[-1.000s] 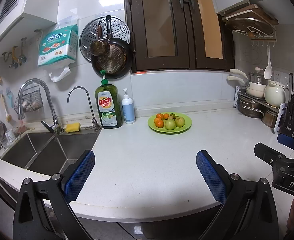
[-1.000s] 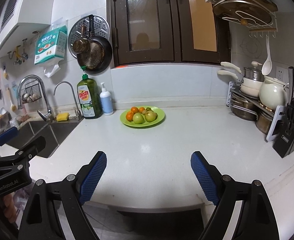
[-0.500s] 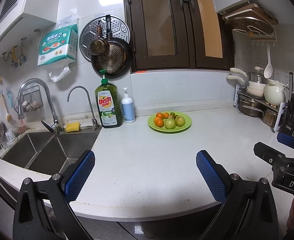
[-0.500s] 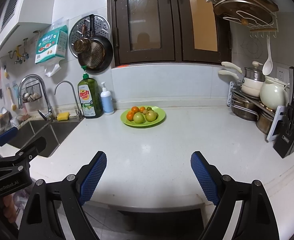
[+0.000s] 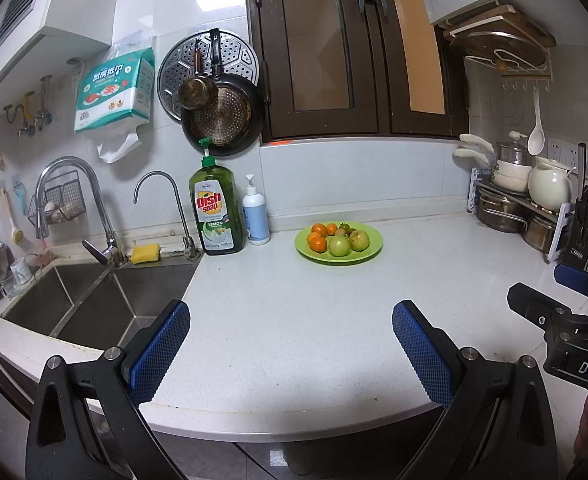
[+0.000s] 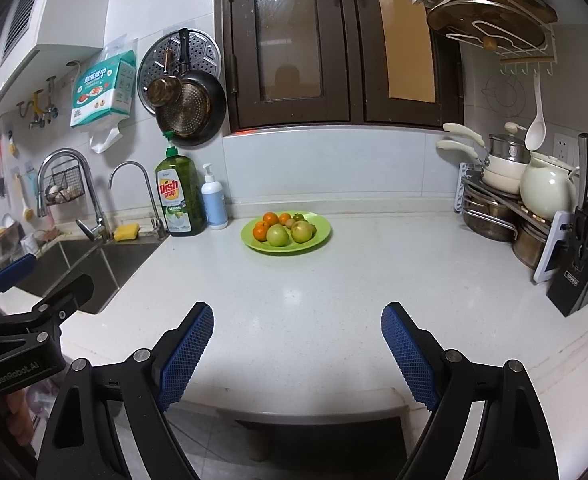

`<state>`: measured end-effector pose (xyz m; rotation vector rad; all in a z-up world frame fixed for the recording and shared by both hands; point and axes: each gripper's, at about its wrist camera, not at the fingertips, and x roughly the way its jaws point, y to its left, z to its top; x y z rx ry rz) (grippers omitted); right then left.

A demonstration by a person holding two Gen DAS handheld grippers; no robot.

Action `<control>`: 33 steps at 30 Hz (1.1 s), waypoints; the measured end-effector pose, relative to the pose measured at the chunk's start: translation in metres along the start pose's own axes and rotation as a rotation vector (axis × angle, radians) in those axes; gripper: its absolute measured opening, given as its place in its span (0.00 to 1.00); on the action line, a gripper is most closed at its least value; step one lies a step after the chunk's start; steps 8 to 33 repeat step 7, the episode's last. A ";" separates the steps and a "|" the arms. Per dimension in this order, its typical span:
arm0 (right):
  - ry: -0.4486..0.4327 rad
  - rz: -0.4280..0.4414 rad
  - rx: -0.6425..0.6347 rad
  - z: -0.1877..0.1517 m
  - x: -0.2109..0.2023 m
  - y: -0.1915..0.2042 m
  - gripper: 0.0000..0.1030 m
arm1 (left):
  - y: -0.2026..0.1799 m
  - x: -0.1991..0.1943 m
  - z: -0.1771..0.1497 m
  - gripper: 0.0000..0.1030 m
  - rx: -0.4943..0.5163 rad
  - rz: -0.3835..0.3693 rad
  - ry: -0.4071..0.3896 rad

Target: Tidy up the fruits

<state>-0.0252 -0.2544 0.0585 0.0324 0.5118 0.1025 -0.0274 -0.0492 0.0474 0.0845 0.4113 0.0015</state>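
A green plate (image 5: pixel 368 249) stands at the back of the white counter, also in the right wrist view (image 6: pixel 322 231). It holds two green apples (image 5: pixel 340 245) (image 6: pixel 277 236), several small oranges (image 5: pixel 318 243) (image 6: pixel 260 233) and a few smaller fruits. My left gripper (image 5: pixel 289 318) is open and empty over the counter's front edge, far from the plate. My right gripper (image 6: pixel 297 322) is open and empty over the front edge too. Each gripper shows at the edge of the other's view.
A double sink (image 5: pixel 93 300) with two taps lies to the left. A dish soap bottle (image 5: pixel 215 210) and a white pump bottle (image 5: pixel 255 222) stand left of the plate. A pot rack (image 6: pixel 506 208) and a knife block (image 6: pixel 582 256) stand at the right.
The right wrist view has shifted very slightly, so the scene sits a little further right. Otherwise nothing has visibly changed.
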 end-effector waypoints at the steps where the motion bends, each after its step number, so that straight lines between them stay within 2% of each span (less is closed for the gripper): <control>1: 0.001 -0.001 -0.001 0.000 0.000 0.000 0.84 | 0.000 0.000 -0.001 1.00 -0.001 0.000 0.001; 33: 0.004 0.001 -0.004 0.000 0.002 0.000 0.84 | 0.001 0.003 -0.001 1.00 -0.005 -0.003 0.008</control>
